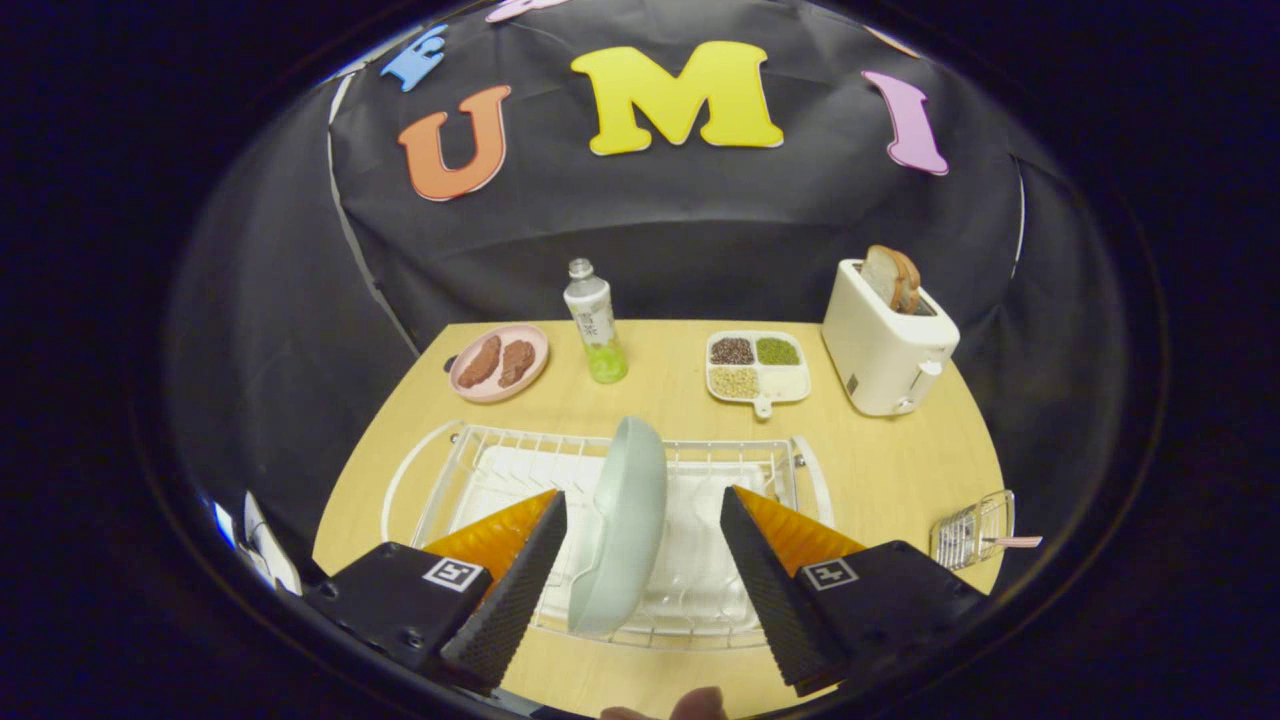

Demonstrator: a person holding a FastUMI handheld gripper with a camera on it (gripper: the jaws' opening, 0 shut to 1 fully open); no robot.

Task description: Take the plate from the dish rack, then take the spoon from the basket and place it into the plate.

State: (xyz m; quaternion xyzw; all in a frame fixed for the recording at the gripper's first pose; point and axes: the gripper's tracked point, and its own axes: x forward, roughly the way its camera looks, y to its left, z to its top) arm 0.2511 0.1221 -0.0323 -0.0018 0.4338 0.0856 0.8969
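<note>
A pale green plate (625,525) stands on edge in the white wire dish rack (450,475) on the wooden table. My gripper (644,512) is open, its two black fingers (520,580) on either side of the plate, the left one close to it and the right one well apart from it. To the right of the rack sits a small wire basket (972,530) with the pink handle of the spoon (1015,542) sticking out of it.
At the back of the table are a pink plate with two pieces of meat (498,362), a bottle with green liquid (596,322), a divided tray of grains (757,366) and a white toaster with bread (885,335). A fingertip (690,708) shows below the fingers.
</note>
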